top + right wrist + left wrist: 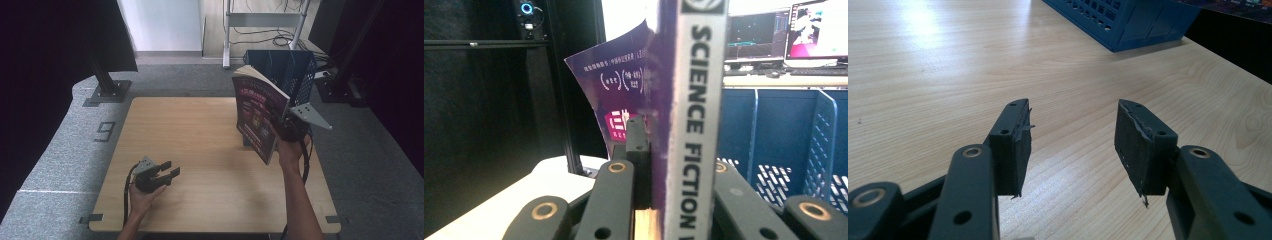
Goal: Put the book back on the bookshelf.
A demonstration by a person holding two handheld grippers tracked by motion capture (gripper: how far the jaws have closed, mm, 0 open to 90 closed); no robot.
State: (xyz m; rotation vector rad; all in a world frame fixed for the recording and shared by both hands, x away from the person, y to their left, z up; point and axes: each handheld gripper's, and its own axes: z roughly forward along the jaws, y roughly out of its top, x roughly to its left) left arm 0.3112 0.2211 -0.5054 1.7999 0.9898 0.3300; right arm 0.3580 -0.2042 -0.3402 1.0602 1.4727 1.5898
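A thick paperback book with a dark purple cover is held upright and tilted above the table's right side. My right gripper is shut on its spine edge. In the right gripper view the book stands between the jaws, its spine reading "SCIENCE FICTION", with the front cover curling out to the left. My left gripper rests low over the table near the front left, open and holding nothing. In the left gripper view its pads stand well apart over bare wood.
A blue perforated file basket stands at the table's far right edge, just behind the book; its corner shows ahead of the left gripper. The wooden table sits on grey carpet. Black stands rise at both sides.
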